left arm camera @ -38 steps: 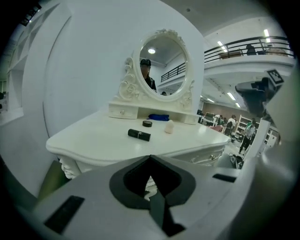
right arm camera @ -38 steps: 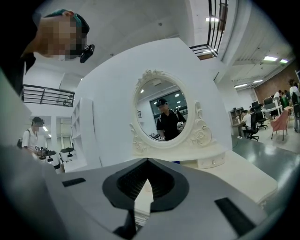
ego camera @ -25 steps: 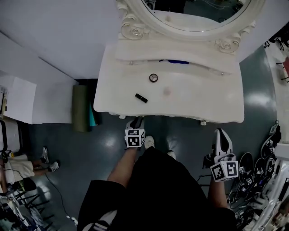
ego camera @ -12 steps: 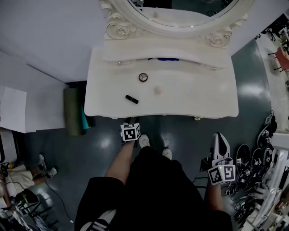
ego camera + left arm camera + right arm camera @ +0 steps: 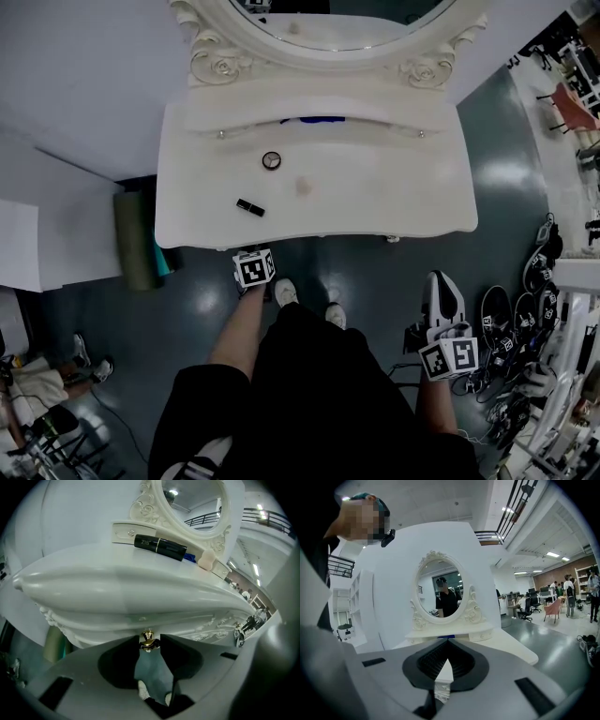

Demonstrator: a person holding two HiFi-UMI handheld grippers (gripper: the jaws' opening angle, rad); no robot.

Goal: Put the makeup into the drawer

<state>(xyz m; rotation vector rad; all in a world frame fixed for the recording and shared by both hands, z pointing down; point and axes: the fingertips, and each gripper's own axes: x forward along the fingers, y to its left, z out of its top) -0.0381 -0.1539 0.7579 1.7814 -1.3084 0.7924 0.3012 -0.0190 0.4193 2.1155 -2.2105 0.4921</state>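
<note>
Nothing is stowed yet: lipstick [image 5: 249, 207], compact [image 5: 272, 160] and sponge [image 5: 303, 186] lie on the worktop [image 5: 394, 197], the drawer [image 5: 140, 618] is closed, the left claw [image 5: 146, 638], jaws just spread wide, brackets its gold knob [image 5: 148, 642] without gripping, and the right claw [image 5: 447, 645] hangs clenched and empty at right

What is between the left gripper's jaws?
A gold drawer knob, shown in the left gripper view; the jaws of the left gripper, open, have just been closing.

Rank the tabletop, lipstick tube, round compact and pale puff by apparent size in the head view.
1. tabletop, by far.
2. lipstick tube, longest of the small items but slim.
3. round compact and pale puff: too alike to rank, and close to the tube overall.
</note>
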